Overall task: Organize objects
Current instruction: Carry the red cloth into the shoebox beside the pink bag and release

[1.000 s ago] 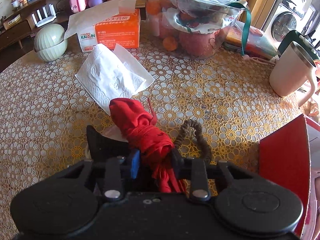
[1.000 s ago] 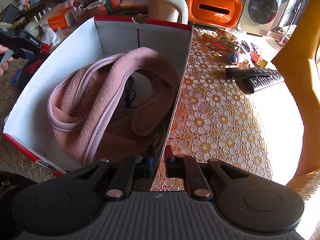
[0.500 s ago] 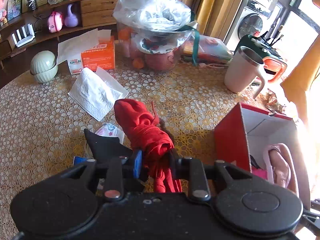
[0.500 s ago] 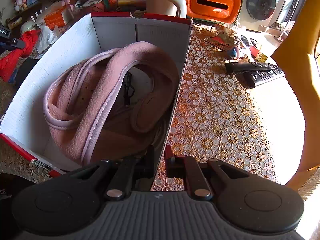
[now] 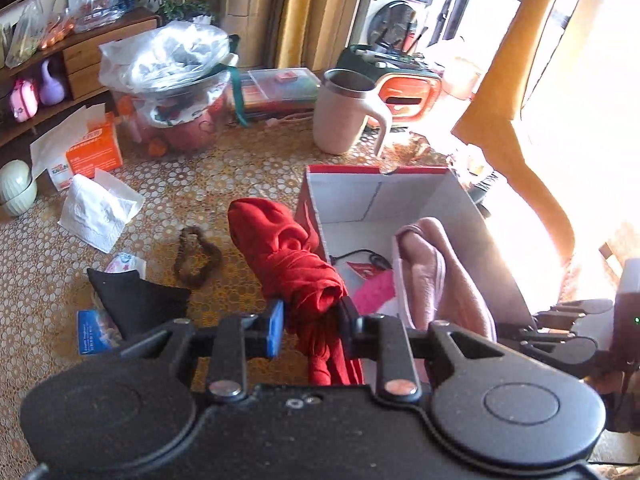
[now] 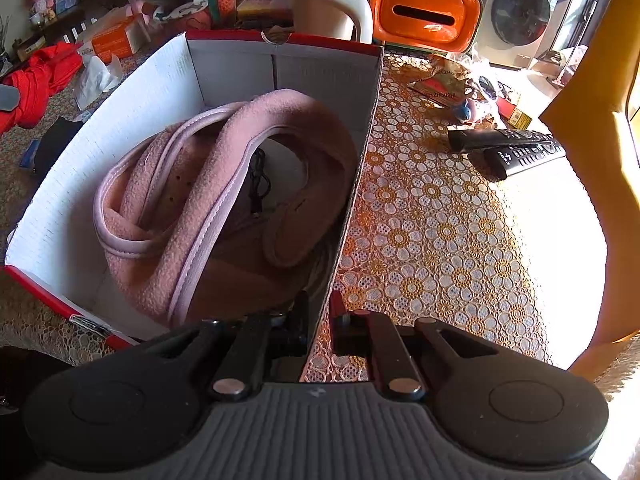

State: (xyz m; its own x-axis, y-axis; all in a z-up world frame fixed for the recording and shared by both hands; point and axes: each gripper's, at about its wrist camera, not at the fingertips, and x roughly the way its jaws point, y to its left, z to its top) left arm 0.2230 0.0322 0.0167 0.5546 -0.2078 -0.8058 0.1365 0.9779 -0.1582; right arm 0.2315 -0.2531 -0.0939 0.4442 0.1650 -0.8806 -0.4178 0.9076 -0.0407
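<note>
The left gripper (image 5: pixel 311 320) is pinching a bundled red cloth (image 5: pixel 288 256) between its fingers, and the cloth is hanging in the air just beside the left wall of the box (image 5: pixel 344 196). The lower end of the cloth is going behind the gripper body, so its full length is not showing. The right gripper (image 6: pixel 319 320) is clamping the right wall of the box (image 6: pixel 362 152), with its fingers pressed together on the thin cardboard. A pink fleece item (image 6: pixel 224 200) is filling most of the box and is covering the floor of it; only a piece of black cable (image 6: pixel 258 184) is looking out from under it. On the lace tablecloth (image 5: pixel 224 184), a black cloth (image 5: pixel 140 300) is partly hiding a small blue packet (image 5: pixel 92 330). A brown hair band (image 5: pixel 196 256) is lying near, apart from the others. The far right side of the left wrist view is washing out in strong sunlight.
</note>
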